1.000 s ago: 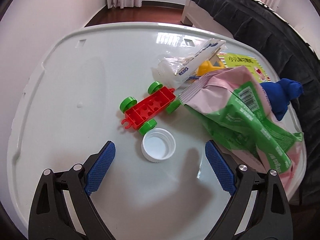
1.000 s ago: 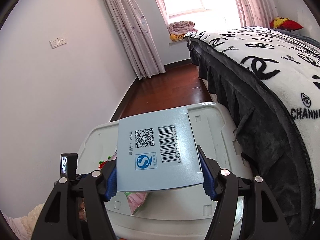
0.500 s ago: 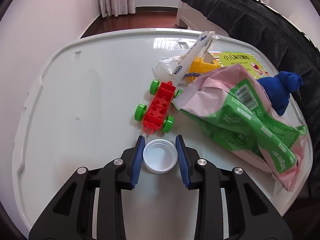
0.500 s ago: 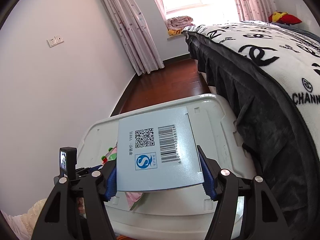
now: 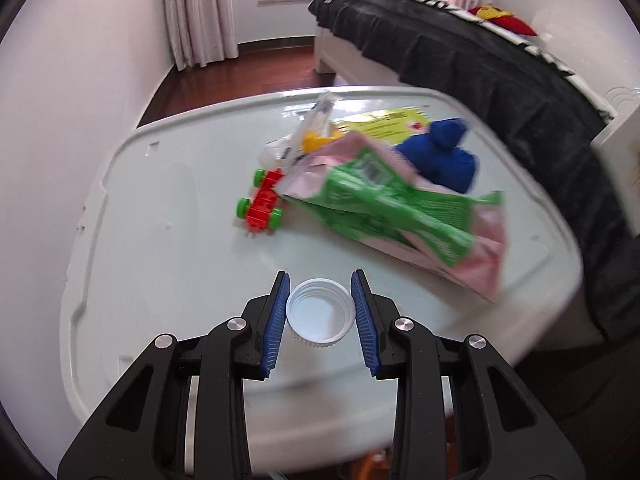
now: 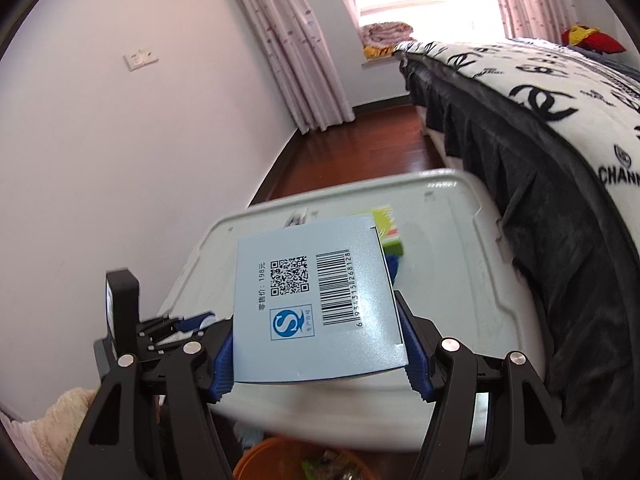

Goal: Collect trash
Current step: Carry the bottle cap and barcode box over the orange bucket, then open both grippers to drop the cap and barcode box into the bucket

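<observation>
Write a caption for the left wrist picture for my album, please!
The left tool grips a white bottle cap above the white lid.

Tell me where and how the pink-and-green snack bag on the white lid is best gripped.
Grip the snack bag at its crumpled near end, which overhangs toward the white lid edge, coming from above and the near side. The film there looks flat and thin enough to pinch, probably clear of the red toy car and blue cloth at the far end.
</observation>
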The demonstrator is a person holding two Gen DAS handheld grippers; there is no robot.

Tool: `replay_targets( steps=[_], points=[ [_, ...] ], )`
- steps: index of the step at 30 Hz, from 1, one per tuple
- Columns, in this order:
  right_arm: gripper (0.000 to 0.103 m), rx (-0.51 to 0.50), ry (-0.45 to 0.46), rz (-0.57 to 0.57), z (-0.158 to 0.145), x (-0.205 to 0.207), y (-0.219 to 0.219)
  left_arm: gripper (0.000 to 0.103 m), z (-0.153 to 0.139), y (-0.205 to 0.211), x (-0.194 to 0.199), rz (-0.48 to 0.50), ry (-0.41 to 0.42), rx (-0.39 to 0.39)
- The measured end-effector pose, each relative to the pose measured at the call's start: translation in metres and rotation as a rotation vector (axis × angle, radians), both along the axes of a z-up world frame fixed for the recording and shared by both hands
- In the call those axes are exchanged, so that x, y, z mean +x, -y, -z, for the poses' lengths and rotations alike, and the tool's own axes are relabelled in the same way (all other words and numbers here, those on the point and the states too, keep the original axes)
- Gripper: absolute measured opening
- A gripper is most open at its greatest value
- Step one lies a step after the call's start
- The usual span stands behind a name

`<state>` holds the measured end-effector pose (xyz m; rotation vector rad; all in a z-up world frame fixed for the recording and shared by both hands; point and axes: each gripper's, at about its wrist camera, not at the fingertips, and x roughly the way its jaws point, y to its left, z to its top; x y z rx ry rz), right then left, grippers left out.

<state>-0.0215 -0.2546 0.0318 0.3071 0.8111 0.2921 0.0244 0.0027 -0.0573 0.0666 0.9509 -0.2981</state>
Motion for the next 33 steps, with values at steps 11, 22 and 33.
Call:
replay_targets(
  steps=[11, 22, 33],
  points=[
    [0.065, -0.044, -0.26, -0.167, 0.051, -0.079, -0.05, 0.032, -0.01, 0.029, -0.095, 0.141, -0.075, -0.044],
    [0.065, -0.119, -0.522, -0.233, 0.13, -0.097, -0.066, 0.032, 0.082, 0.058, -0.143, 0.276, -0.401, -0.026],
    [0.098, -0.082, -0.653, -0.156, 0.181, -0.111, -0.054, 0.084, 0.135, 0.07, -0.154, 0.318, -0.472, 0.115]
  ],
)
